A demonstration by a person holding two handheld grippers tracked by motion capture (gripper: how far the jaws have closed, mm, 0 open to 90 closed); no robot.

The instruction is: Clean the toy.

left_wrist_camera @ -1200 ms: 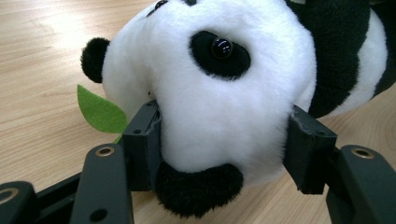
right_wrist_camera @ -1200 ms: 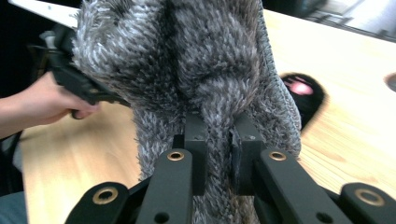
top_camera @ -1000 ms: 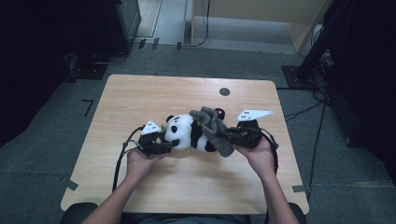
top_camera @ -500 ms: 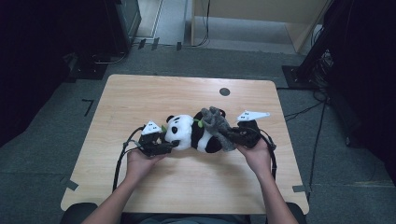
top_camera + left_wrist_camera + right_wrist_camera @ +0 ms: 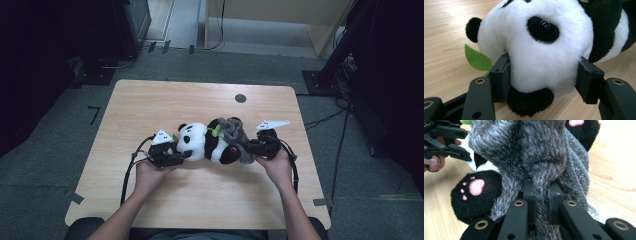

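On the table (image 5: 150, 100), the left gripper (image 5: 544, 82) clamps its jaws on the head of a plush panda (image 5: 536, 45), while the right gripper (image 5: 541, 200) pinches a grey knitted cloth (image 5: 524, 150) draped over the panda's body.

fluffy plush on the panda (image 5: 549, 52), glossy plastic eye (image 5: 544, 25), felt leaf (image 5: 477, 58); grey toy (image 5: 529, 150) in shaggy knit-like fur; matt black plastic left tool (image 5: 544, 77); smooth pale wood counter (image 5: 200, 200).
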